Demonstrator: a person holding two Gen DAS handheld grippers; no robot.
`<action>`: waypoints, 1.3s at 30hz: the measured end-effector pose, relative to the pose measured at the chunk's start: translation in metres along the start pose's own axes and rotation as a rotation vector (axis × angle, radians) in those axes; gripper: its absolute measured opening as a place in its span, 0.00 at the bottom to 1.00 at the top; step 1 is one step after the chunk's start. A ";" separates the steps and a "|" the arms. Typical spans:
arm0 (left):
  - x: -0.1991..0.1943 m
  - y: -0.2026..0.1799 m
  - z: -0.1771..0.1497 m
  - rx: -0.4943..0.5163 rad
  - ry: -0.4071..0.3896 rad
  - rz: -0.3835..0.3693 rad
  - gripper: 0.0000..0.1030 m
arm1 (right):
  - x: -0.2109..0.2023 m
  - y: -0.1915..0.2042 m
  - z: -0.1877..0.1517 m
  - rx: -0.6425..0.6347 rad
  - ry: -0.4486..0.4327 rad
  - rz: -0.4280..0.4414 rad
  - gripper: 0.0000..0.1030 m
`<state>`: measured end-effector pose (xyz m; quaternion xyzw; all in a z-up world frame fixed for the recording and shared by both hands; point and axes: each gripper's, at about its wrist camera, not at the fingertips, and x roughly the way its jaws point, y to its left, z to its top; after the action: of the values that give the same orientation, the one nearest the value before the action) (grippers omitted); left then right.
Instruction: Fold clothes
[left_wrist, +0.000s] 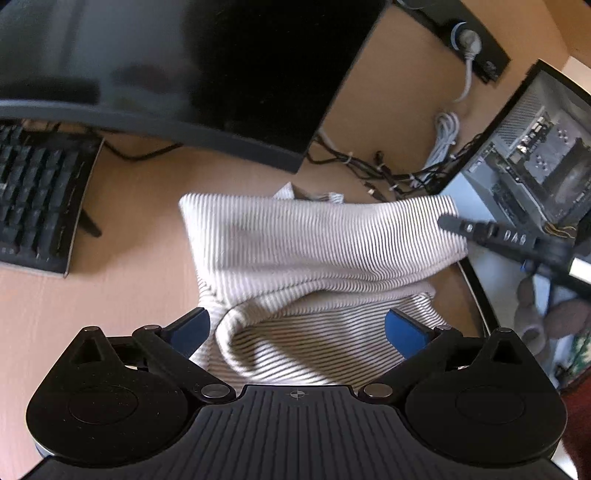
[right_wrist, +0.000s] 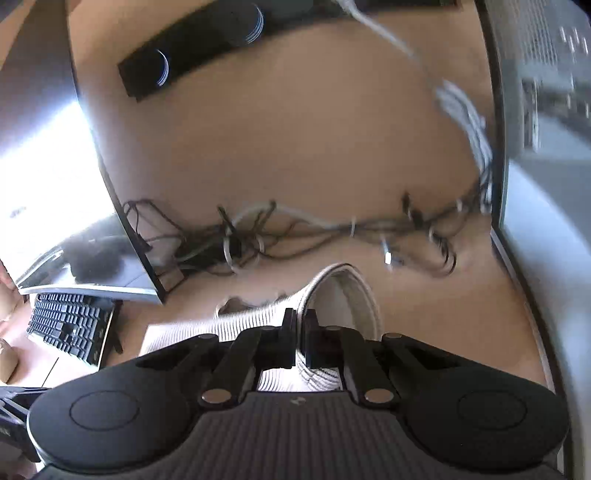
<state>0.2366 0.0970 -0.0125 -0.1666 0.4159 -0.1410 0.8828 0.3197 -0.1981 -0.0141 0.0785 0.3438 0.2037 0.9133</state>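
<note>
Nearest the left wrist camera, the left gripper (left_wrist: 297, 328) hangs with its blue-padded fingers spread wide over the bunched near end of a striped garment (left_wrist: 317, 254), pinching nothing. The garment lies on the wooden desk (left_wrist: 140, 229), its folded upper band running crosswise from left to right. The right gripper (right_wrist: 300, 325) has its fingers pressed together on the garment's right edge. Beyond lie a keyboard (left_wrist: 33, 199), a monitor (left_wrist: 192, 74) and tangled cables (right_wrist: 295, 229).

one striped garment (left_wrist: 317, 251), one keyboard (left_wrist: 37, 199), one monitor (left_wrist: 184, 74)
</note>
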 end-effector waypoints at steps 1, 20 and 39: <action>0.002 -0.002 0.002 0.008 -0.007 -0.004 1.00 | 0.005 -0.006 -0.005 0.025 0.030 -0.029 0.04; 0.087 -0.004 0.022 0.045 -0.031 0.027 1.00 | 0.017 -0.002 -0.025 -0.166 -0.097 0.013 0.64; 0.101 0.012 0.042 0.098 -0.004 -0.057 1.00 | 0.055 -0.018 -0.074 -0.022 0.035 -0.111 1.00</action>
<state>0.3326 0.0766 -0.0618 -0.1352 0.4017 -0.1860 0.8864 0.3137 -0.1911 -0.1078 0.0456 0.3614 0.1580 0.9178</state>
